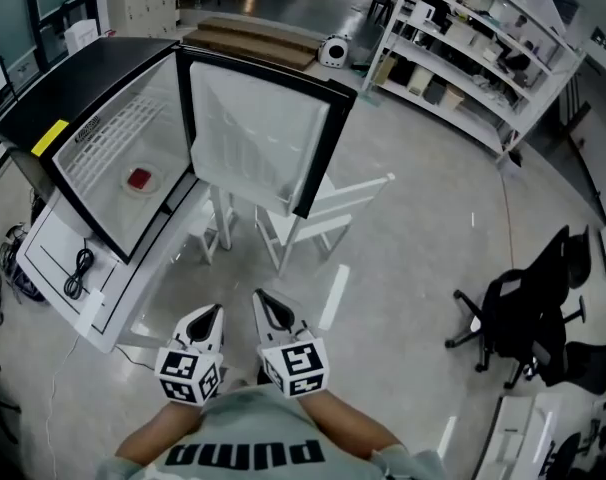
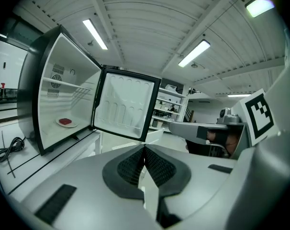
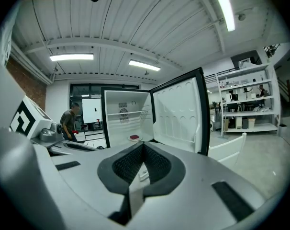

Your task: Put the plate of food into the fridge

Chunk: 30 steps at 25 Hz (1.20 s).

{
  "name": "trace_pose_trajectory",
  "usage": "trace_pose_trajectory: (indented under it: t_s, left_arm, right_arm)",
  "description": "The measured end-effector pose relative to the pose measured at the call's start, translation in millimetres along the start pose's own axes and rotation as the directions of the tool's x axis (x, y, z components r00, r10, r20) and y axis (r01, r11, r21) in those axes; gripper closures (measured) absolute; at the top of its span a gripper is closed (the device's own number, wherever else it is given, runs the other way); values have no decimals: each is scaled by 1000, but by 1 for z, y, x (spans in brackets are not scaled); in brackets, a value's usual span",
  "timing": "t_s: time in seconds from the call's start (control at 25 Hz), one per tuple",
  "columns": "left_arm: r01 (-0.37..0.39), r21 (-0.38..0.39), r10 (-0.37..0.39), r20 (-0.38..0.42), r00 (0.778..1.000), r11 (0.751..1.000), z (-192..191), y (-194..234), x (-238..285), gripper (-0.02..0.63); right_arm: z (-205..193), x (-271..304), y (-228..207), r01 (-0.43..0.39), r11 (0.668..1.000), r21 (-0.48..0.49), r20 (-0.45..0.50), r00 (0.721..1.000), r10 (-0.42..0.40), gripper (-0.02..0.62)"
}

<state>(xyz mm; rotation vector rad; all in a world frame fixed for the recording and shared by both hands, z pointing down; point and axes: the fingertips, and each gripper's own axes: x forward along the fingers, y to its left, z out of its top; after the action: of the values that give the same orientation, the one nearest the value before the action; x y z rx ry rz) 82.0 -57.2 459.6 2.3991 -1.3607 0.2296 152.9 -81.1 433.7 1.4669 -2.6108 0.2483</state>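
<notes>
Fridge [image 1: 78,93] stands on the worktop [image 1: 58,258], door [image 1: 258,138] swung wide. The plate of food [image 1: 139,179] sits on its floor. Left hand-held gripper [image 1: 213,314] and right hand-held gripper [image 1: 264,301] have jaws pressed together, empty, held at the chest, well apart from the fridge. Placing looks done; the door probably remains.

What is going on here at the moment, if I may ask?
A person holds two grippers close to the body. The left gripper and the right gripper are both shut and empty. The plate of food already sits inside the fridge, whose door stands wide open.
</notes>
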Motion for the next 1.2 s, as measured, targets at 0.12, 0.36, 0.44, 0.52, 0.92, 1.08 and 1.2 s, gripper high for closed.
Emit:
trace_pose_trajectory:
  t_s: [0.12,0.36,0.44,0.52,0.92,1.08,1.2]
  left_arm:
    - [23,0,-23,-5,1000,1000,-14,-9,-24,601]
    - [36,10,-36,21,999,999,-21,-22,-58,601]
    - [33,16,-33,36,999,999,-19,-29,-64,601]
    - [30,18,-31,46,998,999,-18,-37,-67,601]
    - [-19,20,18,41,999,1000,-24,-69,-63,601]
    - [-29,29,28,33,999,999,-28,-74,-59,601]
    - [-36,23,35,34,999,999,-28,-73,-55,601]
  right_arm:
    - [-6,-26,22,18,1000,-4,-25,1000,-18,591]
    - [-8,-63,47,34,999,-34,-5,999,-34,591]
    - [-10,-73,48,35,999,-30,-2,999,-35,591]
    - [-9,-80,46,35,999,-33,4,999,-34,591]
    - [-20,-115,24,18,999,-29,-23,1000,-18,591]
    - [-23,-118,17,12,1000,-15,-17,1000,-12,591]
    - [-22,-118,16,8,1000,-22,-12,1000,-8,591]
